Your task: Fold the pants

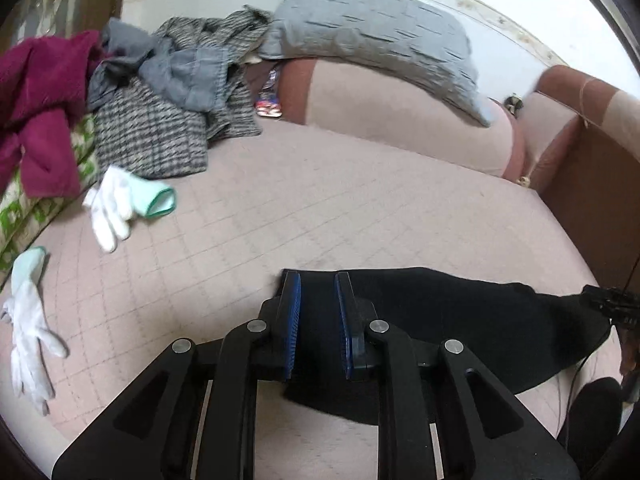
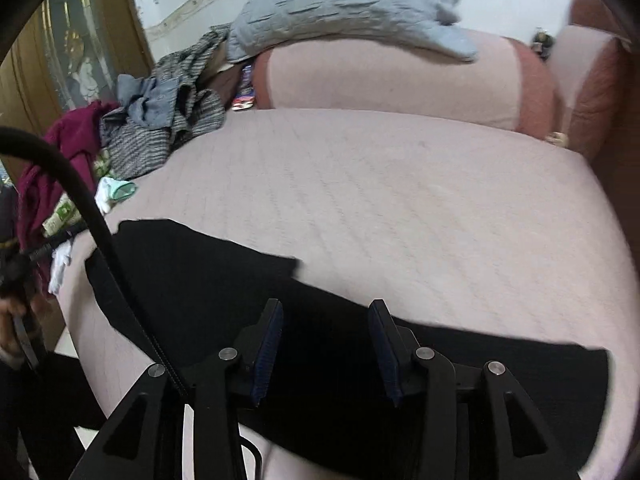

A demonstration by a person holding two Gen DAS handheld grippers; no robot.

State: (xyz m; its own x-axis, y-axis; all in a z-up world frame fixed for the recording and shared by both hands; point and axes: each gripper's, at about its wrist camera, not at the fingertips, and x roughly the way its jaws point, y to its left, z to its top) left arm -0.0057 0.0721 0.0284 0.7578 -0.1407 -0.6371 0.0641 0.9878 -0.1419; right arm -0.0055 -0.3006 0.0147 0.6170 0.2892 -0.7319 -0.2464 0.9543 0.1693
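The black pants (image 1: pixel 460 312) lie flat in a long band on the pink quilted bed (image 1: pixel 320 200), near its front edge. My left gripper (image 1: pixel 318 280) hangs over the band's left end. Its blue pads (image 1: pixel 294 312) stand a narrow gap apart, and I see no cloth pinched between them. In the right wrist view the pants (image 2: pixel 220 272) run from the left to the lower right. My right gripper (image 2: pixel 325 306) hovers above their middle, open wide, with only the flat cloth showing below the gap.
A heap of grey checked clothes (image 1: pixel 160 100) and a maroon garment (image 1: pixel 40 100) fill the bed's far left. Two white gloves (image 1: pixel 112 208) (image 1: pixel 28 320) lie on the left. A grey pillow (image 1: pixel 372 28) rests on a pink bolster (image 1: pixel 400 120) at the back. A black cable (image 2: pixel 80 200) crosses the left of the right wrist view.
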